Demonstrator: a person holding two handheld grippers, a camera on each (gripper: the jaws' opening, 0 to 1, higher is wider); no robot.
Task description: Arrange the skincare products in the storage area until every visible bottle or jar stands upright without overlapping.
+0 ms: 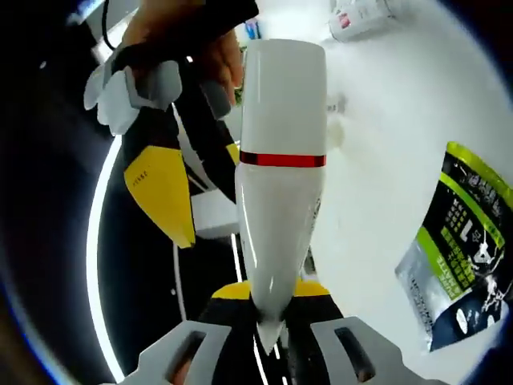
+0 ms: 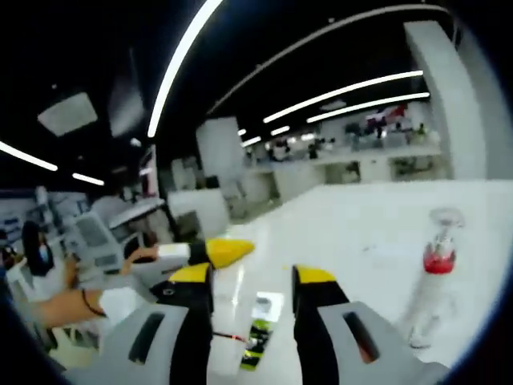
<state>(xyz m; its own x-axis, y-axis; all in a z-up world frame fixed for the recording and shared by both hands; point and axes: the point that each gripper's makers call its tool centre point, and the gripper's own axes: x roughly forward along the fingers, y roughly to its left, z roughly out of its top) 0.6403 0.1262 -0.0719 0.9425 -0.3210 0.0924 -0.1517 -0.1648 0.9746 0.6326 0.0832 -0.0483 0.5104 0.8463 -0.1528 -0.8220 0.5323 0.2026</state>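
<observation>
1. Between the jaws of the left gripper, in the left gripper view, a white tube with a red band stands out along the line of sight, its crimped end pinched at the jaw tips and its broad cap far from the camera.
2. Beyond the tube to the left, the other gripper, yellow-tipped, reaches in, with a hand behind it.
3. On the white table to the right lies a black and green sachet; at the far edge a small white bottle lies on its side.
4. From the right gripper view, the right gripper has its yellow-tipped jaws apart with nothing between them; the sachet lies on the table beyond the gap.
5. Right of it, a clear bottle with a red collar stands upright, blurred.
6. Left, a person's arm shows beside the gripper.
</observation>
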